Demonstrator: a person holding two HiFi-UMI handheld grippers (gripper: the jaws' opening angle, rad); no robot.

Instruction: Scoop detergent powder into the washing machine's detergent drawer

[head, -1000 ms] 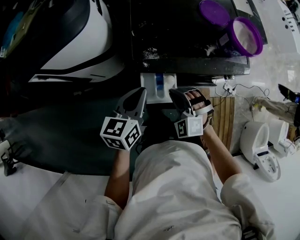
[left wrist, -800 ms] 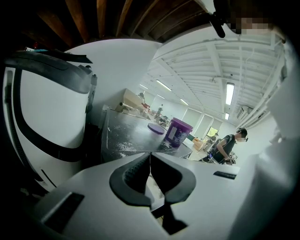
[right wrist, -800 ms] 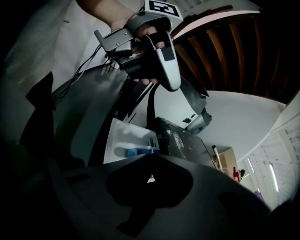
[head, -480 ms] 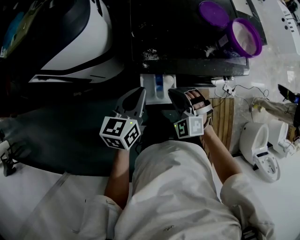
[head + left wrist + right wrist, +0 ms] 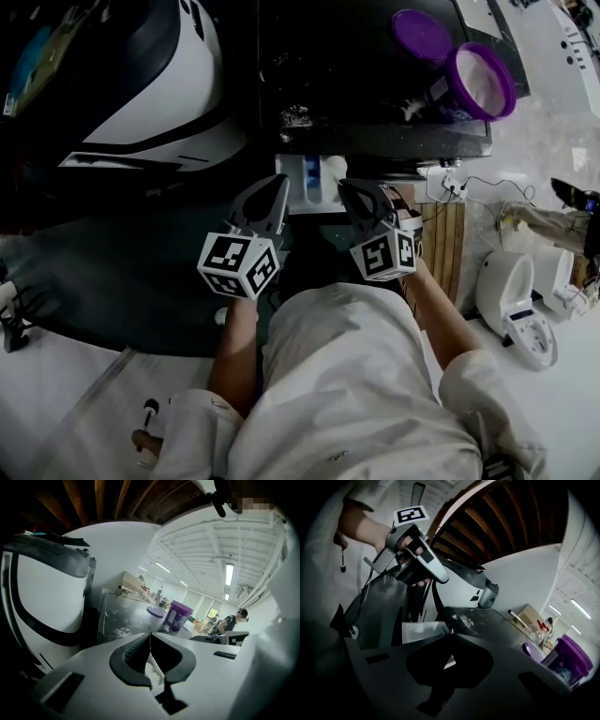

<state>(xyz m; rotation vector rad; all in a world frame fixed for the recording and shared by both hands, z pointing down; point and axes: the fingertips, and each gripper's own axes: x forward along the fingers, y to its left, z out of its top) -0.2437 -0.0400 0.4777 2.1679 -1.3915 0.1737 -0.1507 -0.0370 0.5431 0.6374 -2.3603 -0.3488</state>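
Since a second ago the right hand-held gripper (image 5: 358, 195) has twisted slightly, turning its marker cube upward; the left hand-held gripper (image 5: 272, 189) has barely shifted. Both have their jaws closed on nothing and wait before the open detergent drawer (image 5: 314, 178), seemingly between steps. The uncapped purple detergent tub (image 5: 483, 80) stands on the washing machine (image 5: 356, 75), well apart.
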